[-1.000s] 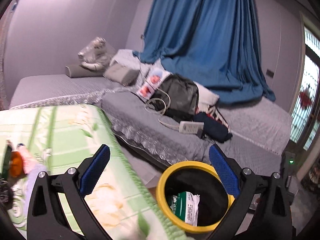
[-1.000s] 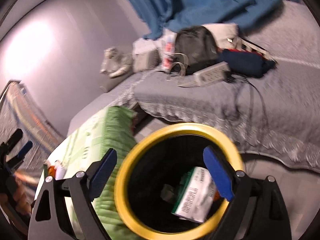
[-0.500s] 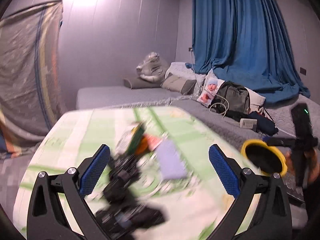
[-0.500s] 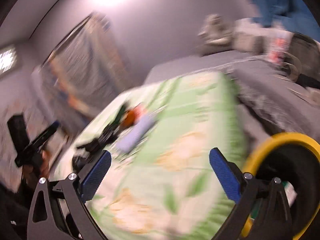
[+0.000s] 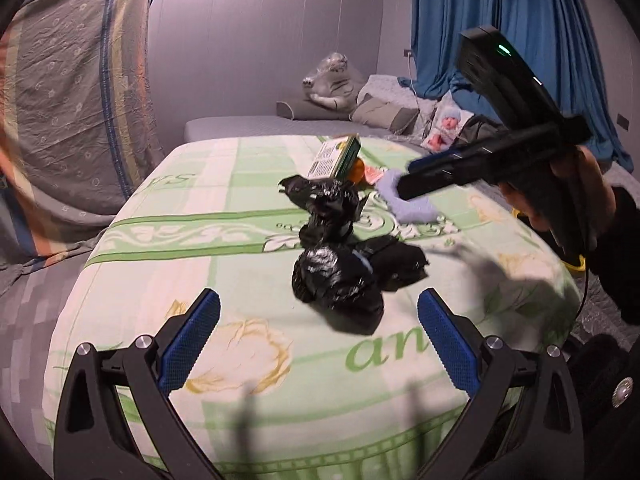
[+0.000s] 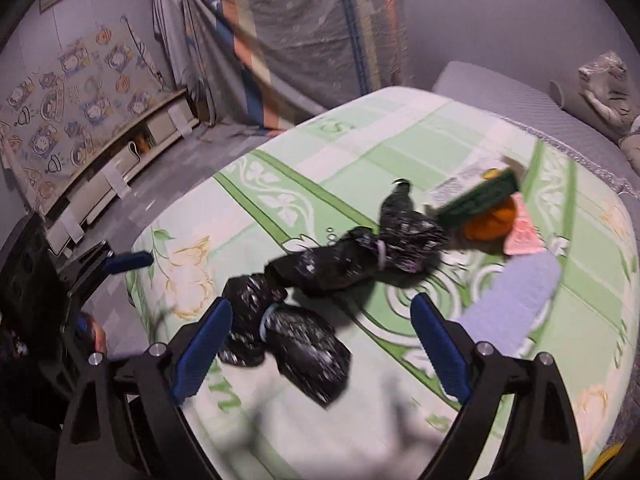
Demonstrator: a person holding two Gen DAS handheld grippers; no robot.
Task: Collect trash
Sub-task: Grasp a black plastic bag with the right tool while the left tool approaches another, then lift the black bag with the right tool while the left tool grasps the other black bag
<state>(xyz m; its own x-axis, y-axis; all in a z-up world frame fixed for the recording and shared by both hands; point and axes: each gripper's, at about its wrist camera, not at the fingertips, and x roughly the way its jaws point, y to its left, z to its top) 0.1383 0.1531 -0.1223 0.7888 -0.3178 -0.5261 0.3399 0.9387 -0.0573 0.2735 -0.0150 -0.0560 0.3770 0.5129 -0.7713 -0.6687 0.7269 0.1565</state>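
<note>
Trash lies on a green-and-white mat (image 5: 248,216) (image 6: 400,128). Tied black plastic bags (image 5: 336,276) (image 6: 304,344) lie nearest, with another black bag (image 5: 328,204) (image 6: 400,236) behind. A green carton (image 5: 338,156) (image 6: 476,196), an orange object (image 5: 357,169) (image 6: 492,224), a pink wrapper (image 6: 520,236) and a pale purple packet (image 5: 408,200) (image 6: 516,296) lie beyond. My left gripper (image 5: 318,344) is open and empty just short of the near bag. My right gripper (image 6: 322,348) is open and empty above the bags; it shows from the side in the left wrist view (image 5: 440,172).
A yellow bin rim (image 5: 574,266) (image 6: 612,456) peeks past the mat's right edge. A grey bed with pillows, a bag and a plush toy (image 5: 332,84) lies behind, under a blue curtain (image 5: 520,40). A draped sheet (image 5: 72,92) and low shelf (image 6: 132,160) stand left.
Both grippers have swung away from the yellow bin to face the mat with the trash. Both stayed open and empty. The view is now steady over the black bags.
</note>
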